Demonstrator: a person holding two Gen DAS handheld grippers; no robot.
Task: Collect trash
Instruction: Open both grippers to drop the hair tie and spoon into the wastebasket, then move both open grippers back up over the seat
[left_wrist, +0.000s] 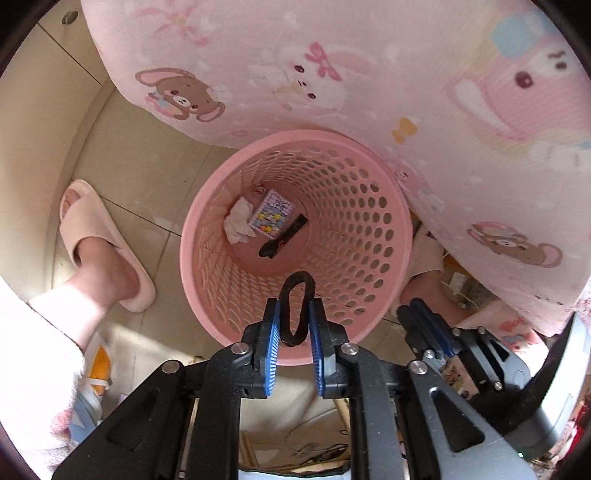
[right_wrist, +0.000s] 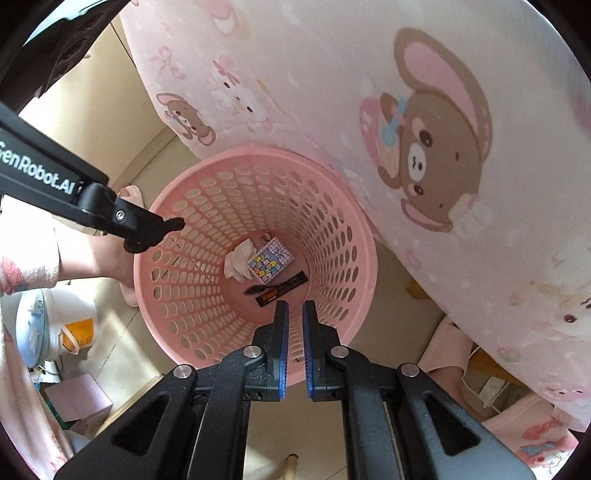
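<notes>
Blue-padded and black-framed, my left gripper (left_wrist: 295, 301) pinches a black hair tie (left_wrist: 296, 308) upright between its fingers, the loop's upper end poking past the tips over the open mouth of the pink basket (left_wrist: 402, 236). My right gripper (right_wrist: 294, 302) hovers just above the near rim, its fingers drawn almost together with only a thin gap and nothing between them. Down on the basket floor I see a crumpled white tissue (left_wrist: 238, 223), a small patterned box (left_wrist: 271, 217) touching it, and a dark wrapper (left_wrist: 291, 233) beside a black spoon-like piece. Beyond the basket hangs a pink cartoon-print bedsheet (left_wrist: 369, 74). A slippered foot (left_wrist: 101, 240) stands to the left.
</notes>
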